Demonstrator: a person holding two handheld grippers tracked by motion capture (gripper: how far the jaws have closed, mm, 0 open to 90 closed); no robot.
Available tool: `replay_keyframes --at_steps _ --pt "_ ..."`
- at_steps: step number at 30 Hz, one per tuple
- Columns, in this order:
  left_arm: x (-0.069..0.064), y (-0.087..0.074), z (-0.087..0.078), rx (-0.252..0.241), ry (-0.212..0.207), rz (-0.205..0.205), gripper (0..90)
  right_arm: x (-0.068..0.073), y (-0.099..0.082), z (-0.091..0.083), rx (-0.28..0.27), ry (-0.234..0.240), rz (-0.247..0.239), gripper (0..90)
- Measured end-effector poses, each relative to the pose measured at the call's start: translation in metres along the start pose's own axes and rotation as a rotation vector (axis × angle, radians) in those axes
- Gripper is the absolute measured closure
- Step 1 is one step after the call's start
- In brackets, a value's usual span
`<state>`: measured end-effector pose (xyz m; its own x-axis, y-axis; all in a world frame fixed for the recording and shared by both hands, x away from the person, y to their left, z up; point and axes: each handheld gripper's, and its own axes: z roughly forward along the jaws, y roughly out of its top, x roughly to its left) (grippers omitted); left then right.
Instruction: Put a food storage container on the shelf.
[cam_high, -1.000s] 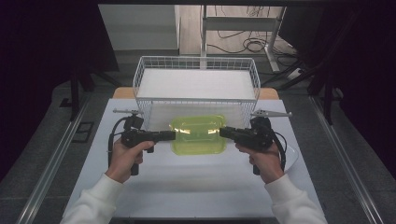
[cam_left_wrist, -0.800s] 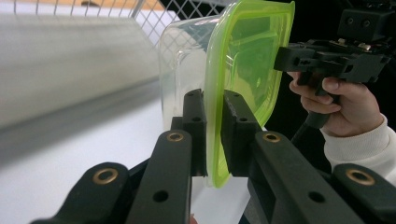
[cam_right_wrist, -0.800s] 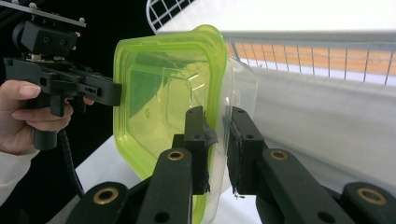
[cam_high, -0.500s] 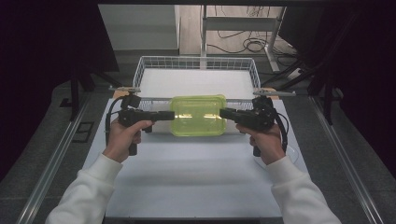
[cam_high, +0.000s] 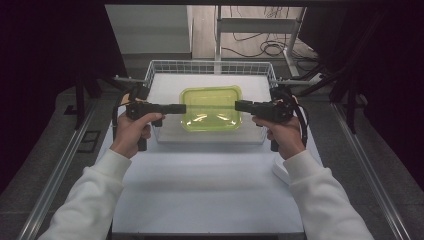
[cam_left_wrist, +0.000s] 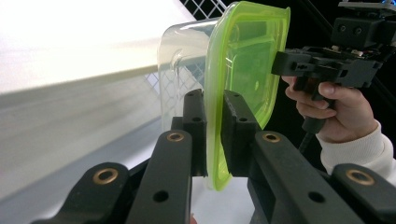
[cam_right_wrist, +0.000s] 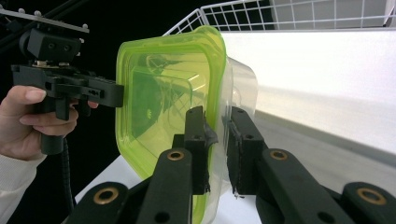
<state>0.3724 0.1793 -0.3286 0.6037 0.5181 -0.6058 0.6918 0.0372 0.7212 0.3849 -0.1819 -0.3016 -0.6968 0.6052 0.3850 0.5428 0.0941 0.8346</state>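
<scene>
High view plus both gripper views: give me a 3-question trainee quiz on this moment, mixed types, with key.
1. True or false: the green-lidded box rests on the table.
2. The left tool grips the box by: A) the lid's rim, B) its base, C) nothing.
3. What does the box hang over?

Key
1. False: it is held up between the left tool and the right tool.
2. A: the jaws pinch the lid's edge.
3. The wire basket.
</scene>
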Motion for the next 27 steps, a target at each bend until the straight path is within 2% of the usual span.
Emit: replay_keyframes --at_steps 1,5,20,25,27 --pt "0.001 0.002 0.001 0.002 0.009 0.004 81.0 -0.001 0.002 0.002 0.005 -0.004 -0.002 78.4" --pt "0.004 0.010 0.001 0.002 0.001 0.001 81.1 -0.007 0.009 0.006 0.009 0.003 0.004 78.5" --pt "0.017 0.033 0.006 -0.013 -0.003 -0.024 80.7 -0.012 0.032 0.012 0.001 -0.005 -0.005 78.4" --pt "0.020 0.045 0.009 -0.009 0.007 -0.027 80.8 -0.020 0.041 0.016 -0.007 -0.010 0.020 78.6" --pt "0.023 0.050 0.011 -0.011 -0.001 -0.041 80.8 -0.022 0.044 0.018 -0.010 -0.012 0.030 78.7"
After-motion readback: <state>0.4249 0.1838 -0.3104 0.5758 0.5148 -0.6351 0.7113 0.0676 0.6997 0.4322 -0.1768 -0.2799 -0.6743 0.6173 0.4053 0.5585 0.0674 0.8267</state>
